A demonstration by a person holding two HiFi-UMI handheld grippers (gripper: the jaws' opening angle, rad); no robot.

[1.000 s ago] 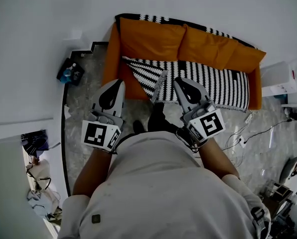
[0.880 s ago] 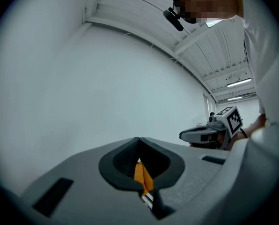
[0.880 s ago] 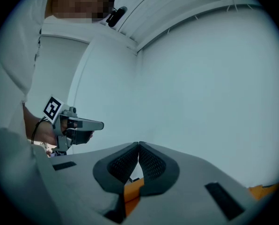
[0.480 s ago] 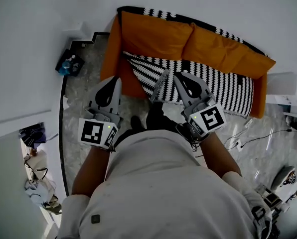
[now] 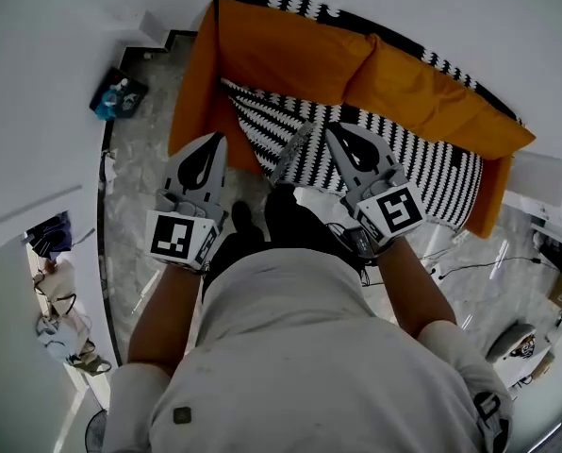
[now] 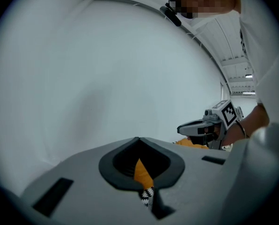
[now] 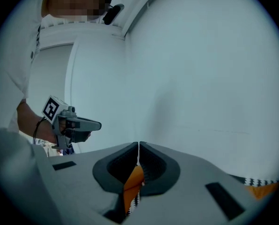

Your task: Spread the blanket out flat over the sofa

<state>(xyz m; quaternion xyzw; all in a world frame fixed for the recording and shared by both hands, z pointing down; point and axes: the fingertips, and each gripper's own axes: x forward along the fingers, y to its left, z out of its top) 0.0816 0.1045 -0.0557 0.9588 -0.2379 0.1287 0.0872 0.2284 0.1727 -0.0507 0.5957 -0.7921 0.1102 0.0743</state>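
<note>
Presently: left gripper (image 5: 216,143), jaws clenched, nothing seen between; right gripper (image 5: 331,131), jaws clenched, raised blanket (image 5: 399,157) fold beside tips; sofa (image 5: 290,59) beyond.

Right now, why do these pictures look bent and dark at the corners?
Head view: a wide lens bows the straight edges of the sofa; the light is even, without glare. Left gripper view: a round fisheye image with black corners, the left tool large below. Right gripper view: the same around the right tool.
</note>
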